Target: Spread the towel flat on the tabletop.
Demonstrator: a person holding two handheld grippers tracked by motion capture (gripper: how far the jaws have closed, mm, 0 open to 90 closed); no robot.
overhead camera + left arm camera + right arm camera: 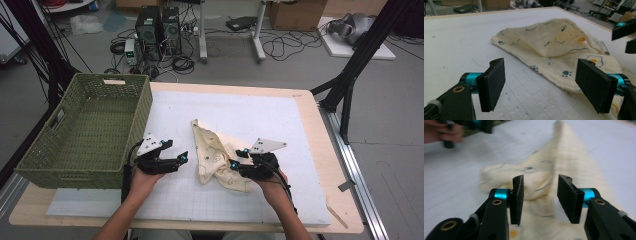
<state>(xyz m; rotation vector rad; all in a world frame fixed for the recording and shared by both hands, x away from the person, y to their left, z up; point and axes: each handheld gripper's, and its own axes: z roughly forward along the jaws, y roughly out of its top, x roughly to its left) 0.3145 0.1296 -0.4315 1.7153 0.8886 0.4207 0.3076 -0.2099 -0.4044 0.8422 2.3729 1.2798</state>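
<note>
Lying crumpled on the white mat (280, 125), the thin cream printed cloth (214, 152) is sitting between jaws: left gripper (541, 83) wide, right gripper (539, 197) half-open above it.

The cloth (216, 154) lies near the table's (310, 120) front edge, about midway across. The basket (85, 132) sits at the left edge, overhanging it.

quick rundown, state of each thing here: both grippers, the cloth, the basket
left gripper: open, holding nothing, beside the cloth
right gripper: open, over the cloth
cream printed cloth: crumpled, lying on the white mat
green woven basket: upright, empty
</note>
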